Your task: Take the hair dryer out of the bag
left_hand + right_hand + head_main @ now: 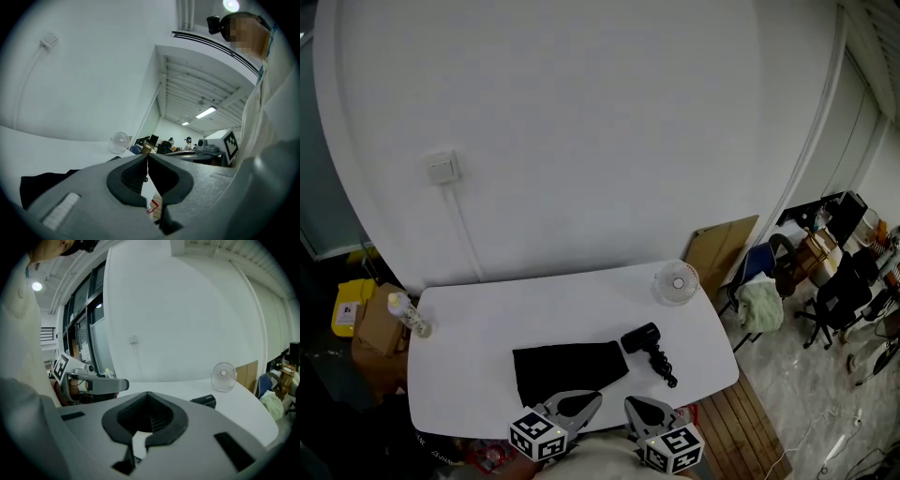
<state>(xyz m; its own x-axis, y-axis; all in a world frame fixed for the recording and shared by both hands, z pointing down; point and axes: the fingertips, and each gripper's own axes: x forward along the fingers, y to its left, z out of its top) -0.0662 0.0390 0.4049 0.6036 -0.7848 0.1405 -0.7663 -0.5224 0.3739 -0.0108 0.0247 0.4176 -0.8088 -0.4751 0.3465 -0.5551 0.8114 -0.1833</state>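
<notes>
Head view: white tabletop [487,319]; black bag [570,368] lying flat; hair dryer [649,345] outside it, just beside the bag's right end, cord trailing; small fan [677,281] at the far right corner; bottle [410,316] at the left edge.

Left gripper view: left hand-held gripper [147,155], jaws together, nothing between them.

Right gripper view: right hand-held gripper [147,393], jaws together, empty; hair dryer beyond, apart.
</notes>
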